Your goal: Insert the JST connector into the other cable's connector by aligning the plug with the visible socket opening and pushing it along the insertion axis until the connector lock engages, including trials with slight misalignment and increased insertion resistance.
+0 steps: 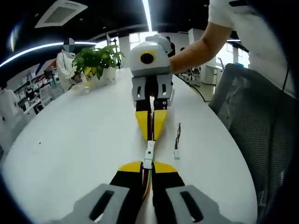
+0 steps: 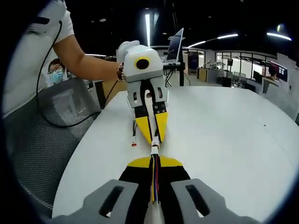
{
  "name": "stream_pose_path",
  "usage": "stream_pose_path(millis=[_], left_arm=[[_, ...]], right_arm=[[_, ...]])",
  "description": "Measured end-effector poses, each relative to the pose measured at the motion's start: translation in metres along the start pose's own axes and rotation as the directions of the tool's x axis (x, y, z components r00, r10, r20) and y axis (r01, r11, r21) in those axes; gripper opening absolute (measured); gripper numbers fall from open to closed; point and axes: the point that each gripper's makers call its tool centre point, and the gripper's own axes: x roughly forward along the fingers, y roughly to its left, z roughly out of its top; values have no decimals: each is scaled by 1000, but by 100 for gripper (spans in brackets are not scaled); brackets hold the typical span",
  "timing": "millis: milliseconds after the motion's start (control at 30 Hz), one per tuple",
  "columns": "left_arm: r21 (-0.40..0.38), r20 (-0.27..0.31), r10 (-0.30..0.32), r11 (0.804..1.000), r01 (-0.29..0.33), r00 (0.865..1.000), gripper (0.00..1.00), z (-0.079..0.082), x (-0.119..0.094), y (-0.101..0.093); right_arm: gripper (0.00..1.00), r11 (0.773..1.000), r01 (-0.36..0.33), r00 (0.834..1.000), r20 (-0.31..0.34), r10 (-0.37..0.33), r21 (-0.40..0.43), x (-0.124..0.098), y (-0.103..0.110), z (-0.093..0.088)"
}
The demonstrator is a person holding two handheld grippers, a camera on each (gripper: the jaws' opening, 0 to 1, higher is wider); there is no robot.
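Over the white table point(image 1: 70, 140), our left gripper point(image 1: 148, 164) and right gripper point(image 2: 154, 159) meet tip to tip, each closed on its own cable, with the white connector pair point(image 1: 149, 152) bridging the gap between both sets of jaws. We should keep both along one line and push straight until the lock catches, we judge. A spare cable point(image 1: 177, 142) lies just beside the tips; we read no writing anywhere.

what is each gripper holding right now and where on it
Each gripper is shut on a cable. The left gripper pinches its cable's wires just behind the white connector. The right gripper clamps its coloured wires just behind the plug end.
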Motion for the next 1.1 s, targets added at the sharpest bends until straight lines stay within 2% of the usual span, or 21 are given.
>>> stream_pose_path(millis=[500,700,767,833,1100], left_arm=[[66,-83,18,998,-12,996,0,-5,3,2],[62,-82,13,998,-8,997,0,-4,3,2],[49,-54,6,999,-3,999,0,2,4,1],[72,-77,14,997,-9,997,0,0,4,3],[65,-76,13,998,-8,997,0,0,4,3]], right_arm=[[1,1000,0,1000,-27,0,-13,2,0,2],[1,1000,4,998,-61,-6,-26,4,-2,-4],[1,1000,1,998,-61,-2,-19,6,-2,-3],[1,1000,6,998,-65,-8,-24,7,-3,-2],[1,1000,6,998,-66,-7,-21,6,-3,-2]])
